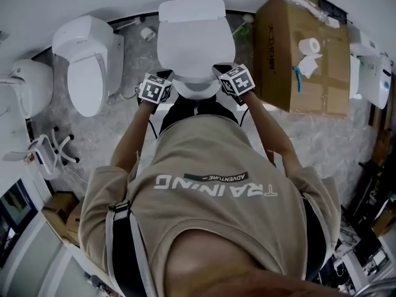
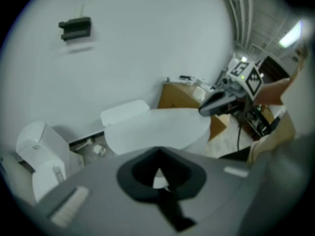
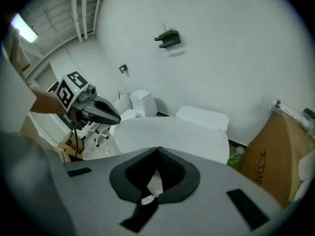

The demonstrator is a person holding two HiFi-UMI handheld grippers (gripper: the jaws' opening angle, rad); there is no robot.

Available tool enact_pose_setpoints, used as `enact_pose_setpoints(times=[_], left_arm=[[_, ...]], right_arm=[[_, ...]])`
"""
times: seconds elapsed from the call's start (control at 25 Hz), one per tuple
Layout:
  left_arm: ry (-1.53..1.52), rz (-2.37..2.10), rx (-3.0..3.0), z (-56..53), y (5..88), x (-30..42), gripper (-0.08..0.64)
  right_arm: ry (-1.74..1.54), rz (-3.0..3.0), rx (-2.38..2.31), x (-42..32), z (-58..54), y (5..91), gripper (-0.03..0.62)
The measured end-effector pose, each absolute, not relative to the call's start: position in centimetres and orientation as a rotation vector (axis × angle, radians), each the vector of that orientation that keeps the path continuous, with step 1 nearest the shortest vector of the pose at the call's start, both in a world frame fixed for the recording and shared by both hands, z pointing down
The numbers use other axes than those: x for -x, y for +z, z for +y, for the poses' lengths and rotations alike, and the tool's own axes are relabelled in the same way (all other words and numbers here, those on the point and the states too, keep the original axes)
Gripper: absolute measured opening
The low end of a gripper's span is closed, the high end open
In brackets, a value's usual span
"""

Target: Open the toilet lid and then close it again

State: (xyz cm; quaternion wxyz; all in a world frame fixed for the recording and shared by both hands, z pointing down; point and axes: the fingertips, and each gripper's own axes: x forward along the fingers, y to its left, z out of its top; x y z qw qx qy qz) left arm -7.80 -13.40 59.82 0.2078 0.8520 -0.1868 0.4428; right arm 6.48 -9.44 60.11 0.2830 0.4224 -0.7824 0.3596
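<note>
The person stands close over the toilet, at its near end, with both grippers brought in to the front rim of the toilet lid [image 1: 190,45]. The left gripper [image 1: 166,75] is at the near-left corner of the rim and the right gripper [image 1: 221,69] at the near-right corner. The lid lies low over the bowl, flat or close to it, reaching away to the tank [image 1: 190,9] by the far wall.

Looking along each gripper, its jaws are drawn together with the tips meeting. Only a sliver of white shows in the gap behind the tips, which I take for the lid's surface seen through it, not something clamped. Seen across from each other, each dark nose rests at the lid's edge, touching or just beside it; I cannot tell whether either is hooked underneath.

My guess is that this is the lifting step at its start, though a lid just being set down would look much the same. If it is the lift, both noses need to catch under the rim and rise evenly, swinging the lid back towards the tank without letting it slip off the smooth tips. The cardboard box [image 1: 297,48] on the right and the second toilet [image 1: 86,67] on the left stand well clear.
</note>
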Motion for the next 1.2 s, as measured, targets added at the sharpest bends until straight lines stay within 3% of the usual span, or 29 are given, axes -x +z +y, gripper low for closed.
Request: enact_pose_setpoints(times=[1.2], left_arm=[[1.364,-0.349,-1.992,-4.3,74.5,10.6,0.003]], right_arm=[[1.265,-1.803,-0.996,-4.6,1.2,74.7,0.014]])
